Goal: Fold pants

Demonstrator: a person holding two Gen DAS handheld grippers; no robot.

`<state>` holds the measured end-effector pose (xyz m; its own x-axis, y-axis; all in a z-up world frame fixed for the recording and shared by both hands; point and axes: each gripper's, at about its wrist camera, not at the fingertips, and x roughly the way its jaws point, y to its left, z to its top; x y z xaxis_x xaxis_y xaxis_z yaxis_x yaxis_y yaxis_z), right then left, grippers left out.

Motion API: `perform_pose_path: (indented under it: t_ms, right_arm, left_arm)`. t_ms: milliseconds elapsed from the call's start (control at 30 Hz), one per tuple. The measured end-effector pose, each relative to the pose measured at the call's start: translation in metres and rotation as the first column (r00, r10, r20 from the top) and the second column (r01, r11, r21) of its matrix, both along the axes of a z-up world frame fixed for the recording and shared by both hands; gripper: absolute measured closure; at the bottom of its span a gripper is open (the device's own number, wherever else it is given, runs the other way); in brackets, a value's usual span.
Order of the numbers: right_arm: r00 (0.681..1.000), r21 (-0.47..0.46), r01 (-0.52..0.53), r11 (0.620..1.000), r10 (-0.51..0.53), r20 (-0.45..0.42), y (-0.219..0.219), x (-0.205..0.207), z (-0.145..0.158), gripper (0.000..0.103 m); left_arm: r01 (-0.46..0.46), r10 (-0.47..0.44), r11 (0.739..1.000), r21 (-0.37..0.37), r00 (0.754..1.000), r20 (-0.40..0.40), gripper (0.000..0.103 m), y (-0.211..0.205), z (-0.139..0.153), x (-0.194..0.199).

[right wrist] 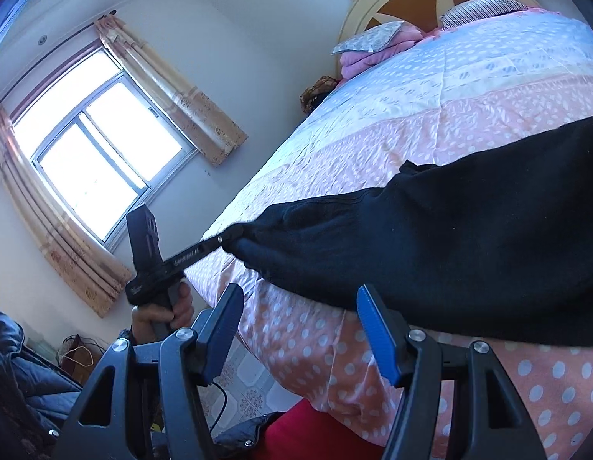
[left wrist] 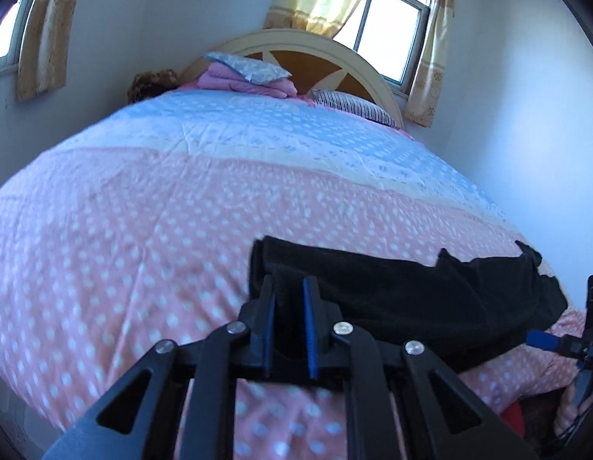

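Right wrist: left gripper (right wrist: 235, 238) angled down, jaws pinching pants (right wrist: 450, 237)

Black linkage arms with silver screws, blue-lined jaws on both grippers (left gripper (left wrist: 290, 287), right gripper (right wrist: 300, 299))

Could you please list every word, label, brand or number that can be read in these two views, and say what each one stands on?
None can be read.
Left tool, arm: a pale line of print, too blurred to read.
Left tool, handle base: a small pale mark, too small to read.
Right tool, black pants, bedspread: no text; the bedspread bears only dots.
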<state>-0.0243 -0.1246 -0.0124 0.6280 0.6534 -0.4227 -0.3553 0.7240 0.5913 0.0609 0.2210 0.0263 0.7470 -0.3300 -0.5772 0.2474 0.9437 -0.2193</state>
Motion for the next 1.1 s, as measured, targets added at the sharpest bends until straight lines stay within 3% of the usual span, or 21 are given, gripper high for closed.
perform_pose_path:
  t_ms: [100,167,233,267,300,367,467,533,633,767,933,1033,1100]
  right_arm:
    - [1.000,-0.002,0.000,1.000,0.000,-0.007,0.000,0.000,-0.001,0.039]
    - [1.000,-0.006,-0.002,1.000,0.002,-0.011,0.001,0.000,-0.001,0.039]
    - [1.000,-0.016,-0.006,1.000,0.006,-0.011,0.004,0.003,0.000,0.039]
    - [1.000,-0.021,-0.005,1.000,0.005,-0.007,0.004,0.005,0.001,0.039]
    - [1.000,-0.024,-0.004,1.000,0.004,-0.001,0.005,0.008,0.004,0.039]
    - [1.000,-0.026,0.002,1.000,-0.002,0.017,0.004,0.014,0.009,0.039]
    - [0.998,-0.038,0.018,0.999,-0.016,0.055,0.000,0.025,0.019,0.039]
    - [0.996,-0.067,0.037,0.997,-0.031,0.080,-0.005,0.035,0.026,0.039]
    - [0.996,-0.072,0.039,0.997,-0.033,0.087,-0.017,0.064,0.034,0.039]
    - [1.000,-0.086,0.015,0.996,-0.014,0.012,-0.025,0.113,0.029,0.039]
    - [0.998,-0.157,-0.018,0.987,0.009,-0.063,-0.023,0.161,0.008,0.039]
    - [0.990,-0.182,-0.069,0.981,0.045,-0.134,-0.009,0.175,-0.013,0.039]
    - [0.987,-0.272,-0.089,0.958,0.048,-0.155,0.004,0.171,-0.022,0.039]
  left_arm:
    - [0.017,-0.011,0.999,0.048,0.994,-0.113,0.089,0.002,-0.027,0.015]
    - [0.025,-0.015,0.997,0.078,0.993,-0.119,0.084,0.003,-0.037,0.009]
    - [-0.009,0.020,0.991,0.133,0.996,-0.083,0.064,0.007,-0.034,0.002]
    - [-0.039,0.051,0.985,0.166,0.996,-0.068,0.047,0.010,-0.030,0.000]
    - [-0.090,0.101,0.975,0.203,0.994,-0.044,0.037,0.016,-0.026,-0.002]
    - [-0.179,0.186,0.957,0.226,0.982,-0.010,0.036,0.028,-0.016,-0.004]
    - [-0.248,0.249,0.954,0.166,0.968,0.016,0.036,0.038,0.002,-0.008]
    - [-0.184,0.181,0.977,0.104,0.983,0.040,0.037,0.024,0.013,-0.013]
    - [-0.094,0.088,0.990,0.108,0.994,0.060,0.037,-0.012,0.013,-0.012]
    - [-0.060,0.070,0.992,0.115,0.994,-0.081,0.042,-0.042,-0.030,0.014]
    - [-0.134,0.141,0.961,0.241,0.990,-0.014,0.040,-0.067,-0.042,0.003]
    - [-0.142,0.147,0.956,0.257,0.989,-0.002,0.040,-0.068,-0.044,0.003]
    - [-0.140,0.145,0.962,0.235,0.989,-0.005,0.039,-0.063,-0.044,0.003]
